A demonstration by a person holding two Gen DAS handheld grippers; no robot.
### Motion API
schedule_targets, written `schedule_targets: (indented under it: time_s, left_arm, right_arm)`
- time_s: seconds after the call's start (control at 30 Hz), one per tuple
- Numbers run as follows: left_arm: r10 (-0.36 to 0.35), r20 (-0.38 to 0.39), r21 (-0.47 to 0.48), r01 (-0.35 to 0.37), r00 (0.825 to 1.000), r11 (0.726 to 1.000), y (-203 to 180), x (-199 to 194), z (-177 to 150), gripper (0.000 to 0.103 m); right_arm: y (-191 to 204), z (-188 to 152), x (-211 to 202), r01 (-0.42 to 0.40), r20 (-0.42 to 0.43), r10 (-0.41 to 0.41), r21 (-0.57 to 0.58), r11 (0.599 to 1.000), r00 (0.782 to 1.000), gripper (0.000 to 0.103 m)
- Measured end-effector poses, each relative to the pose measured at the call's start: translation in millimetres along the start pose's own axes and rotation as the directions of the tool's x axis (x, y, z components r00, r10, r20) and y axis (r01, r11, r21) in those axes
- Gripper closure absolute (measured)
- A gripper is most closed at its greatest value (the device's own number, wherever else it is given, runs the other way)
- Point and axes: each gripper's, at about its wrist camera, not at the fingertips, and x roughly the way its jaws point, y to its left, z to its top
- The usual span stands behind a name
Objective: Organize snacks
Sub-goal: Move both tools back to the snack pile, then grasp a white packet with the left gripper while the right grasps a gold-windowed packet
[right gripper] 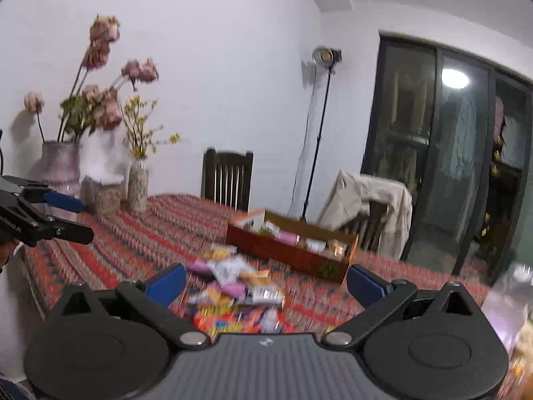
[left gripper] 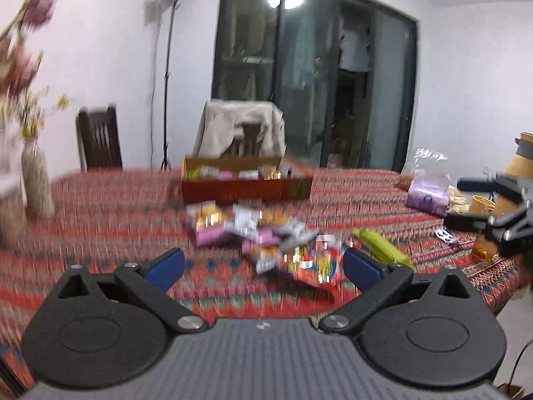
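A pile of loose snack packets [left gripper: 263, 236] lies on the red patterned tablecloth [left gripper: 110, 216], with an orange-red packet [left gripper: 316, 263] and a yellow-green packet [left gripper: 383, 246] nearest. Behind it stands a shallow red cardboard box [left gripper: 246, 185] holding several snacks. My left gripper [left gripper: 263, 265] is open and empty, above the table just short of the pile. My right gripper [right gripper: 266, 283] is open and empty, above the pile [right gripper: 233, 283], with the box [right gripper: 289, 250] beyond it. Each gripper shows at the edge of the other's view: the right one [left gripper: 479, 203], the left one [right gripper: 66, 216].
Vases with dried flowers [right gripper: 100, 180] stand at the table's left end. A purple plastic bag [left gripper: 428, 186] and cups [left gripper: 479, 205] sit at the right end. Two chairs [left gripper: 100, 140] stand behind the table, one draped with a beige jacket [left gripper: 240, 126]. A lamp stand [left gripper: 166, 76] is behind.
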Motion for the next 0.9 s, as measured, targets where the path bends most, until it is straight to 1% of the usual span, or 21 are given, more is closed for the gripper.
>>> schedule_targets:
  time_s: [0.1, 0.2, 0.23, 0.3, 0.4, 0.5, 0.67, 0.8, 0.9]
  left_arm:
    - [0.028, -0.063, -0.072, -0.033, 0.998, 0.997, 11.9, 4.7, -20.6, 0.000]
    - [0.066, -0.114, -0.110, -0.079, 0.991, 0.991, 28.9, 8.5, -30.6, 0.000]
    - [0.080, -0.126, -0.120, -0.095, 0.989, 0.988, 33.0, 11.1, -31.8, 0.000]
    - [0.093, -0.147, -0.139, -0.114, 0.985, 0.984, 39.7, 17.7, -34.6, 0.000]
    - [0.086, -0.178, -0.147, -0.113, 0.980, 0.983, 42.5, 33.1, -35.6, 0.000]
    - [0.081, -0.201, -0.124, -0.107, 0.976, 0.987, 38.7, 55.0, -34.9, 0.000]
    - [0.059, -0.227, -0.076, -0.078, 0.972, 0.994, 30.9, 101.2, -26.5, 0.000]
    - [0.036, -0.225, -0.038, -0.046, 0.974, 0.998, 30.7, 143.5, -9.5, 0.000]
    - [0.023, -0.193, 0.016, -0.020, 0.981, 1.000, 31.0, 172.6, 8.8, 0.000]
  right_arm:
    - [10.9, -34.9, 9.8, 0.002, -0.041, 0.000, 0.053, 0.999, 0.999, 0.000]
    - [18.4, -64.0, 20.6, 0.058, -0.070, -0.054, 0.069, 0.996, 0.996, 0.000]
    - [18.7, -71.5, 23.9, 0.070, -0.084, -0.063, 0.083, 0.994, 0.994, 0.000]
    - [15.8, -84.6, 27.9, 0.066, -0.104, -0.053, 0.118, 0.991, 0.993, 0.000]
    - [9.3, -94.9, 39.4, 0.071, -0.140, -0.049, 0.150, 0.986, 0.989, 0.000]
    - [4.4, -97.6, 52.5, 0.090, -0.163, -0.065, 0.149, 0.985, 0.984, 0.000]
    - [-3.0, -94.4, 78.6, 0.075, -0.185, -0.043, 0.166, 0.983, 0.982, 0.000]
    - [-8.5, -85.8, 106.0, 0.056, -0.203, -0.026, 0.148, 0.987, 0.979, 0.000]
    - [-13.2, -72.6, 131.2, 0.026, -0.204, 0.004, 0.143, 0.989, 0.979, 0.002]
